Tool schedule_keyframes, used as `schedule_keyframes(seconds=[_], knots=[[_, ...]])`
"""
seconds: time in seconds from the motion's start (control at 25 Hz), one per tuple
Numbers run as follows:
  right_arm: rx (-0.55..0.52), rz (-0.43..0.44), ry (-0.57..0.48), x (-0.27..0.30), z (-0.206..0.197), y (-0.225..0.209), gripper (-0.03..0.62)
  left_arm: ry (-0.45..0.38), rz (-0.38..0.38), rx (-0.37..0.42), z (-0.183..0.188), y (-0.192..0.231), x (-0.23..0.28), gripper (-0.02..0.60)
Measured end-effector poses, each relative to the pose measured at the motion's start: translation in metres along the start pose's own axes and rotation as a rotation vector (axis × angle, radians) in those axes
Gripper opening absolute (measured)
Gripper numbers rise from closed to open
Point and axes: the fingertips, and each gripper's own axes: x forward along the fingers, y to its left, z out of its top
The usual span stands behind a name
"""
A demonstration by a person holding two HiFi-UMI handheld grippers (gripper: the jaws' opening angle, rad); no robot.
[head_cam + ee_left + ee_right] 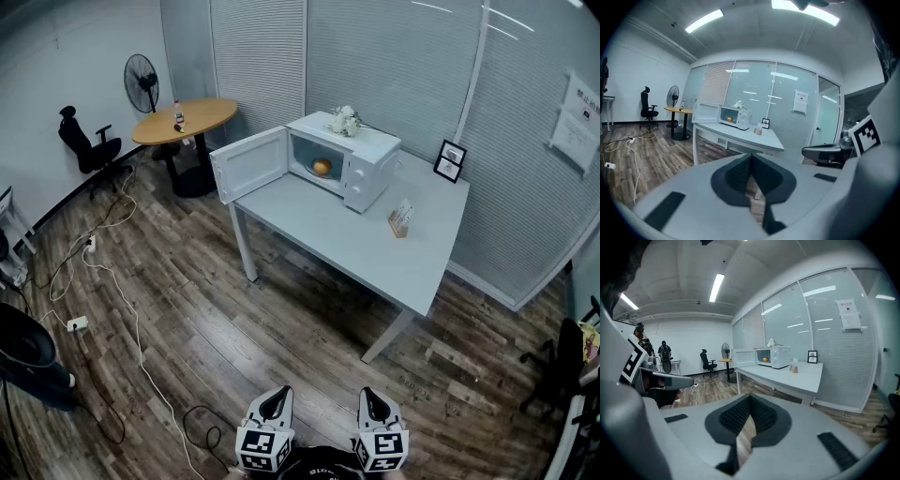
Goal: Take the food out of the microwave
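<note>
**Close the distance, then open a claw**

Head view: the microwave (361, 159) stands on the table (375, 253) with its door (251, 164) swung wide. The food (322, 168), a small orange lump, sits inside. The left gripper (274, 401) and right gripper (376, 403) hang well short of the table.

Left gripper view: the jaws are pressed together with nothing between them.

Right gripper view: these jaws are likewise closed and empty.

The person should probably walk in first, spread one claw before the opening, and steer clear of the door.

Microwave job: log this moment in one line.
door: open | food: inside microwave | left gripper: shut, empty | right gripper: shut, empty | position: both well short of table
</note>
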Motion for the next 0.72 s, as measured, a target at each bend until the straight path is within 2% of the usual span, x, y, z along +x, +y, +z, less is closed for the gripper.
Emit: schedule_keyframes(seconds=[0.2, 0.48, 0.72], knots=[[-0.014, -0.007, -0.003, 0.01, 0.01, 0.003, 0.003, -0.007, 0.014, -0.001, 0.009, 0.018, 0.005, 0.008], [0.014, -0.066, -0.002, 0.032, 0.015, 0.006, 0.005, -0.018, -0.02, 0.048, 0.025, 0.042, 0.024, 0.008], [0.032, -0.128, -0.041, 0.049, 0.032, 0.007, 0.005, -0.038, -0.059, 0.054, 0.043, 0.073, 0.041, 0.008]])
